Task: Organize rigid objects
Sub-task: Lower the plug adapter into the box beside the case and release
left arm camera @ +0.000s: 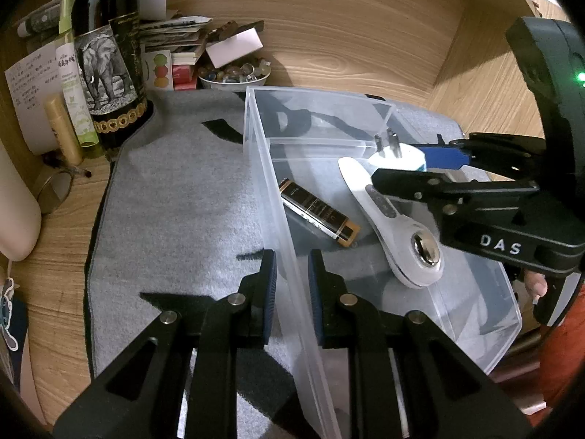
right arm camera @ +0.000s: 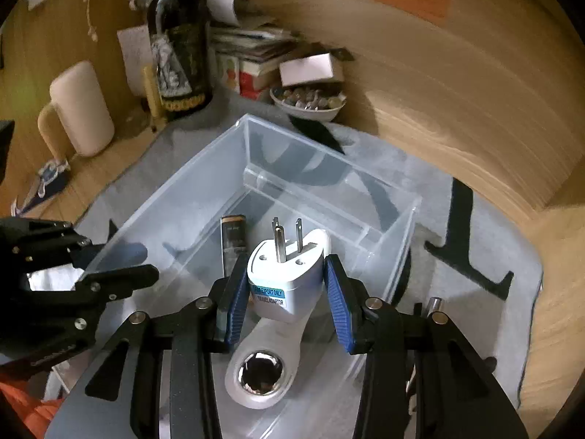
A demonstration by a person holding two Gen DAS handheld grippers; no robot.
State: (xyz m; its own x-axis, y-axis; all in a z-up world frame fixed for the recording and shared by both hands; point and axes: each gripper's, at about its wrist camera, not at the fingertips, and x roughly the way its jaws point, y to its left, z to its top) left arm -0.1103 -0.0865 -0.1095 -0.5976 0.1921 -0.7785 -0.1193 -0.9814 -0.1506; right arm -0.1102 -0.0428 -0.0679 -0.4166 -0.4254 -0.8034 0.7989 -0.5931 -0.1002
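Observation:
A clear plastic bin (left arm camera: 475, 329) stands on a grey mat (left arm camera: 175, 201). In it lie a black and gold battery (left arm camera: 316, 212) and a white handheld device with a metal disc (left arm camera: 395, 226). My left gripper (left arm camera: 291, 263) is shut on the bin's left wall (left arm camera: 292, 285). My right gripper (right arm camera: 286, 274) is shut on a white travel adaptor (right arm camera: 285, 278), prongs pointing away, held over the bin (right arm camera: 182, 197) above the white device (right arm camera: 259, 369). The battery (right arm camera: 234, 241) lies beyond it. The adaptor also shows in the left wrist view (left arm camera: 398, 157).
A dark wine bottle (left arm camera: 109, 58) with tubes beside it stands at the mat's back left. A bowl of stones (left arm camera: 236, 73), stacked papers (left arm camera: 175, 36) and a white box (left arm camera: 234, 49) sit behind the bin. A cream cylinder (right arm camera: 82, 109) stands left. Wooden walls enclose the desk.

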